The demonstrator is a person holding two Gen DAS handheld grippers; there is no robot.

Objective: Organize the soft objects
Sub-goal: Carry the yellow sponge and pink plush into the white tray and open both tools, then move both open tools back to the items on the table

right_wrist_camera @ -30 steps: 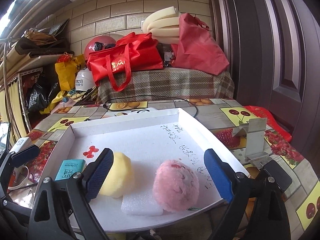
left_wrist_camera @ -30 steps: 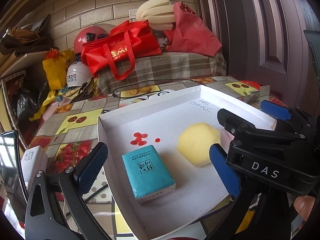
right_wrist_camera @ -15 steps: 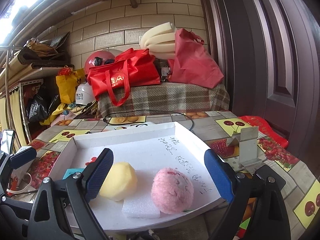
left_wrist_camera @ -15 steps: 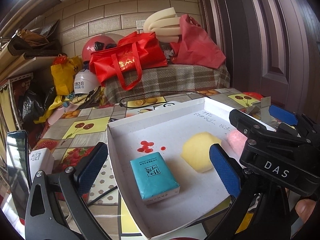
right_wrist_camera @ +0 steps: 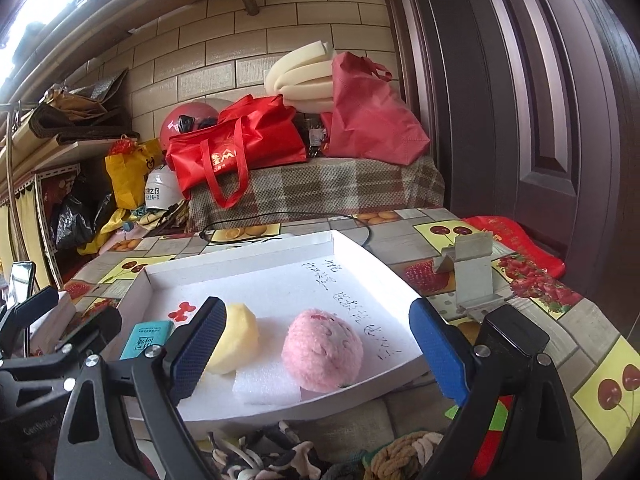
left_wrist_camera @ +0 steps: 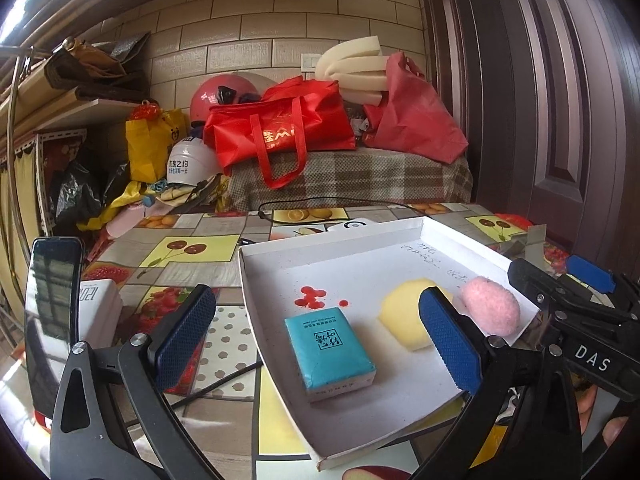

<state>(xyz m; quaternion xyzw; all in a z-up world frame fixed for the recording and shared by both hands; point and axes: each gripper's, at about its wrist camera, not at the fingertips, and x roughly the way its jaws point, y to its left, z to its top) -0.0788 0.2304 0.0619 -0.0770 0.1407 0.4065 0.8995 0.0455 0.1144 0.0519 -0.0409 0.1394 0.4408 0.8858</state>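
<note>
Now farther back, pink ball (left_wrist_camera: 490, 310) newly visible.

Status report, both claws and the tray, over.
Left claw and right claw open, empty. Pink ball, yellow ball, teal pack in tray. Nothing in the way.

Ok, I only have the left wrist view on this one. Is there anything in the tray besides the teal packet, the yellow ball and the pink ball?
Observer: Yes. A white foam block lies at the near edge of the tray, in front of the yellow ball and the pink ball.
Operator: Is the right gripper holding anything?
Observer: No. The right gripper is wide open, with both pads clear of the pink ball.
Operator: Is anything lying in front of the tray?
Observer: Some braided rope, just below its near edge.
</note>
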